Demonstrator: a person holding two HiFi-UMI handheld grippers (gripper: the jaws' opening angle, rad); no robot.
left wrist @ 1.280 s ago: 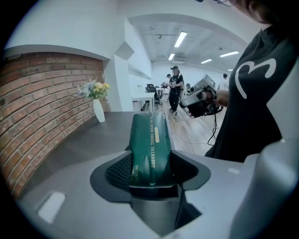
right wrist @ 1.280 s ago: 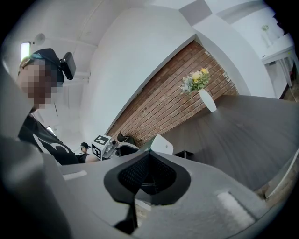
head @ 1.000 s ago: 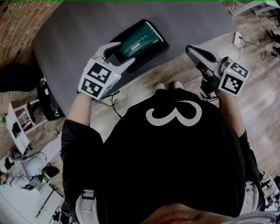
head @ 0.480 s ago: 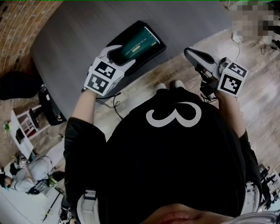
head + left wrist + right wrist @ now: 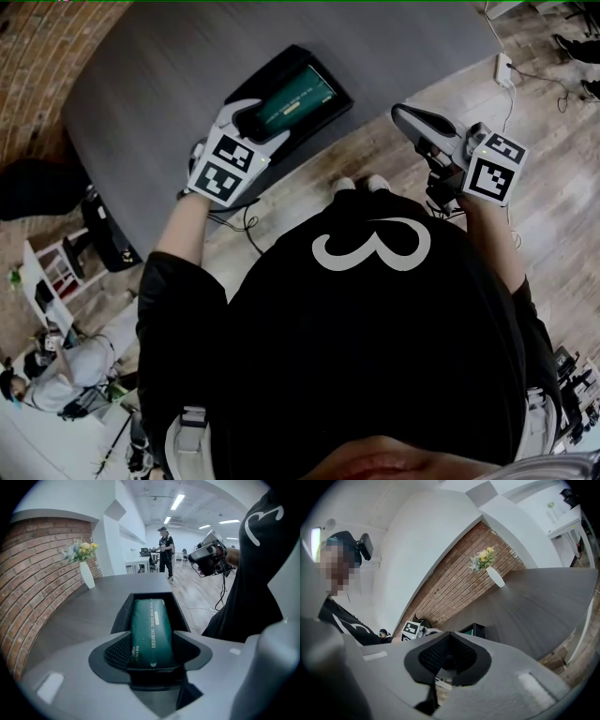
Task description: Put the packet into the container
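Grey table top (image 5: 169, 84), backed by brick wall (image 5: 33, 573): bears one black container (image 5: 291, 58) near front edge. Container: oblong, open-topped, holds single green packet (image 5: 295, 97). Packet: lies flat and lengthwise inside container, white print up, far end close to far wall. Left gripper (image 5: 261, 120): reaches over container's near end, jaws opening, packet's near end between them, pads not clamping it. Right gripper (image 5: 401, 112): clenched on nothing, held off table over wood floor (image 5: 553, 197), well apart from container. White vase (image 5: 87, 578) with flowers: stands upright beside brick wall.
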